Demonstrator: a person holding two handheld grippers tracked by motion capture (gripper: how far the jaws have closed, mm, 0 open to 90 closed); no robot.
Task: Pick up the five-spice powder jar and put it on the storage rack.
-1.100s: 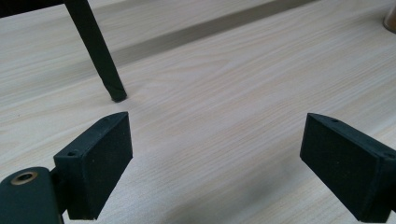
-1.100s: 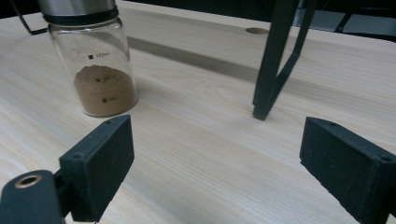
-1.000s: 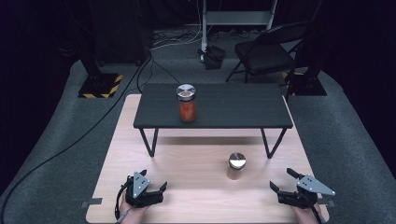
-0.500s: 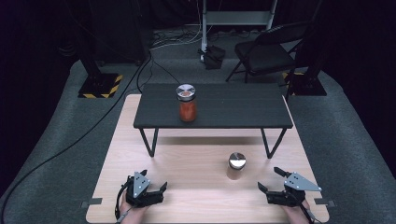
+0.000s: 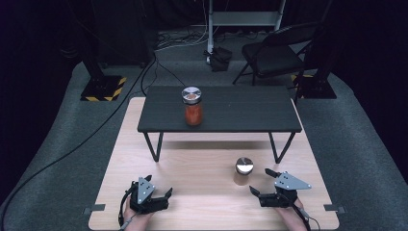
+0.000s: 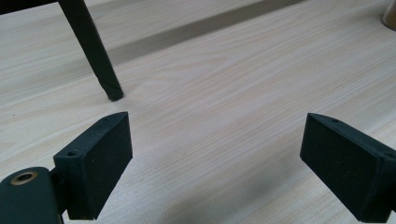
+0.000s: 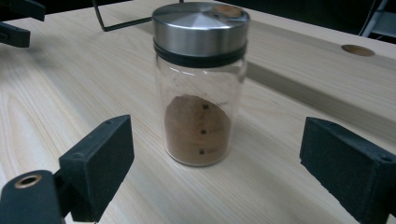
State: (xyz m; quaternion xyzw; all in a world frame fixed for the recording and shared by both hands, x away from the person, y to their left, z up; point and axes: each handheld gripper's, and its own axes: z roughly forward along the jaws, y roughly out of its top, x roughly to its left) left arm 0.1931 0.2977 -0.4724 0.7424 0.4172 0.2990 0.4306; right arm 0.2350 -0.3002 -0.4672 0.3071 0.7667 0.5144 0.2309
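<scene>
Pale wooden counter (image 5: 192, 192) carries our clear glass jar of brown powder with a steel lid (image 7: 200, 84), lower right of centre. Our right claw (image 5: 263, 184) gapes empty beside it; the left claw (image 5: 156, 192) too. We should centre it, then close gently.

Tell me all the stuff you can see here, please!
Wooden table: one, pale wood, under everything.
Small black table: one, black, standing on the wooden table's far half.
Red-filled jar: one, glass with silver lid, upright on the small black table.
Brown-powder jar: one, glass with silver lid, upright on the wooden table, ahead of the right gripper.
Folding chair: one, black, on the floor behind.
Cables: several, black, across the grey floor.
Left gripper: one, black, open, near left edge.
Right gripper: one, black, open, facing the brown-powder jar.
</scene>
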